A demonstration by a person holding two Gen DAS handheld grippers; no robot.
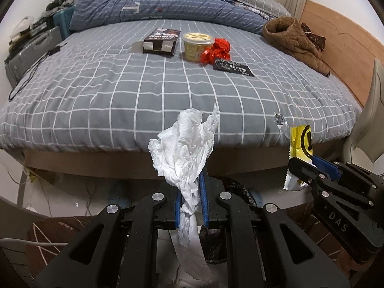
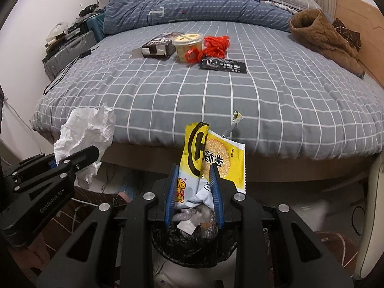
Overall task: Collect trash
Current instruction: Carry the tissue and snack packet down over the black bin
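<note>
My left gripper (image 1: 190,192) is shut on a crumpled white tissue (image 1: 184,144), held off the foot of the bed; it also shows in the right wrist view (image 2: 86,129). My right gripper (image 2: 194,180) is shut on a yellow snack wrapper (image 2: 211,153), held above a black-lined trash bin (image 2: 194,240) with trash inside; the wrapper also shows in the left wrist view (image 1: 300,141). On the bed lie a dark opened box (image 1: 160,40), a yellow lidded cup (image 1: 196,45), a red crumpled bag (image 1: 217,50) and a flat black packet (image 1: 234,67).
The grey checked bed (image 1: 144,91) fills the middle, with a folded blue duvet (image 1: 156,2) at its far end and a brown fleece garment (image 1: 292,40) at the right. A suitcase (image 1: 26,50) stands at the left. A wooden headboard (image 1: 340,48) runs along the right.
</note>
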